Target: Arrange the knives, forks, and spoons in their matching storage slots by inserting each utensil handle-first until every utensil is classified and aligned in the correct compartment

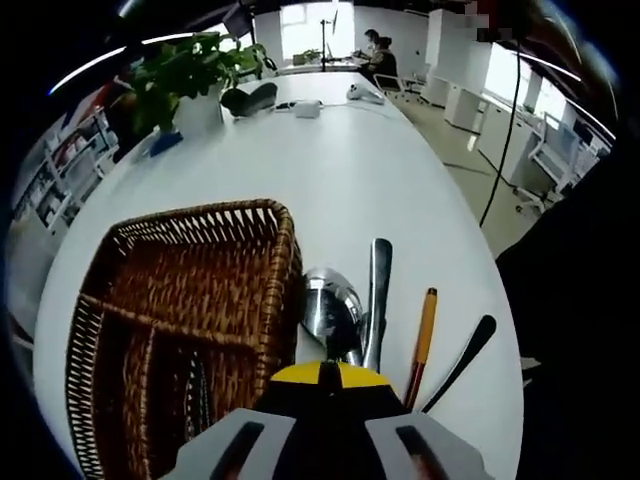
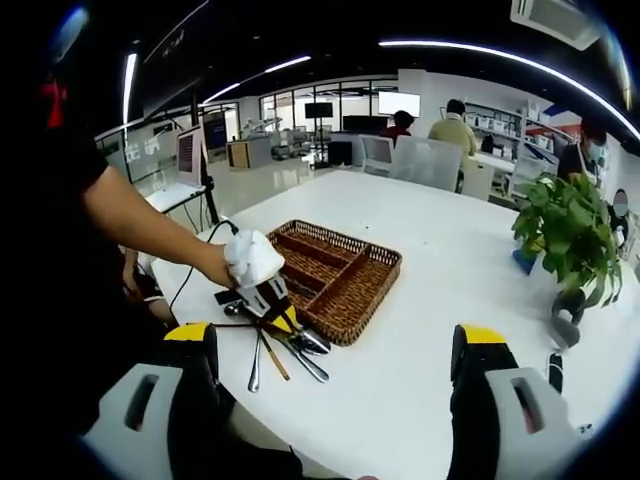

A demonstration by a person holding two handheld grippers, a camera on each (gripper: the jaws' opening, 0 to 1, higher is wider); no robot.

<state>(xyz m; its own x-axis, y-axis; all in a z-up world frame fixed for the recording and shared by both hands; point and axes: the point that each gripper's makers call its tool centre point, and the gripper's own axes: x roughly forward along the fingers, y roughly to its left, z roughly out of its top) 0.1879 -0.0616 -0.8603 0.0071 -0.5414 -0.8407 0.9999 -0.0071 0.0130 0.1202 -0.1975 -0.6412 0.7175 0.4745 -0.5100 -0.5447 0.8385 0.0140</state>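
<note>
A brown wicker basket (image 1: 190, 300) with long slots stands on the white table (image 1: 350, 170). Something dark lies in its near slot (image 1: 196, 388). Just right of the basket lie a steel spoon (image 1: 330, 305), a steel handle (image 1: 378, 285), an orange-handled utensil (image 1: 425, 330) and a black handle (image 1: 468, 352). My left gripper (image 1: 325, 372) is shut, its yellow tips meeting on the spoon's neck. In the right gripper view, a person's hand holds that left gripper (image 2: 275, 318) down on the utensils (image 2: 295, 352) beside the basket (image 2: 335, 275). My right gripper (image 2: 335, 333) hovers open above the table, jaws wide apart.
A potted plant (image 2: 565, 230) stands at the table's far side, also seen as the plant (image 1: 185, 70) next to a dark headset (image 1: 250, 98) and small white devices (image 1: 308, 108). The table edge (image 1: 500, 300) runs close to the utensils. People sit at desks (image 2: 455, 130) behind.
</note>
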